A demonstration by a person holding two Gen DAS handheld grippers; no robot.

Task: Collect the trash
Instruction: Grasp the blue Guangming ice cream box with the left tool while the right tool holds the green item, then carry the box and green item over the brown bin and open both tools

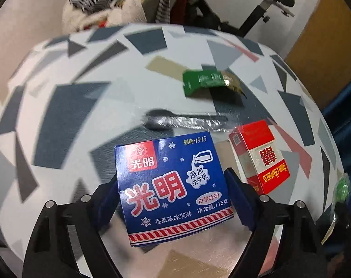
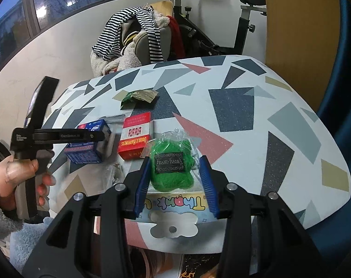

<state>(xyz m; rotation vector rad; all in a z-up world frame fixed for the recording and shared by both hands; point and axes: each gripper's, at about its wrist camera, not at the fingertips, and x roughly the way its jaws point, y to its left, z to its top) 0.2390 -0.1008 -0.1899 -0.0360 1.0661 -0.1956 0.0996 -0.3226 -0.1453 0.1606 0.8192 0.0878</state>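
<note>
A blue ice cream box (image 1: 170, 192) sits between the blue pads of my left gripper (image 1: 172, 176), and both pads press its sides. The right wrist view shows that gripper (image 2: 99, 136) from the side with the box (image 2: 85, 155) in its jaws, a hand on its handle. My right gripper (image 2: 175, 159) is shut on a clear bag with a green knitted item (image 2: 173, 173) labelled "HAND MADE", near the table's front edge. On the table lie a red cigarette pack (image 1: 261, 159), a green wrapper (image 1: 205, 82) and a plastic-wrapped spoon (image 1: 182, 121).
The table (image 2: 256, 139) is white with grey, blue and pink shapes. Behind it stands a chair piled with clothes (image 2: 133, 39) and an exercise bike (image 2: 242, 23). A blue seat (image 2: 344, 92) is at the right. The bag's "Thank you" card (image 2: 175, 206) overhangs the front edge.
</note>
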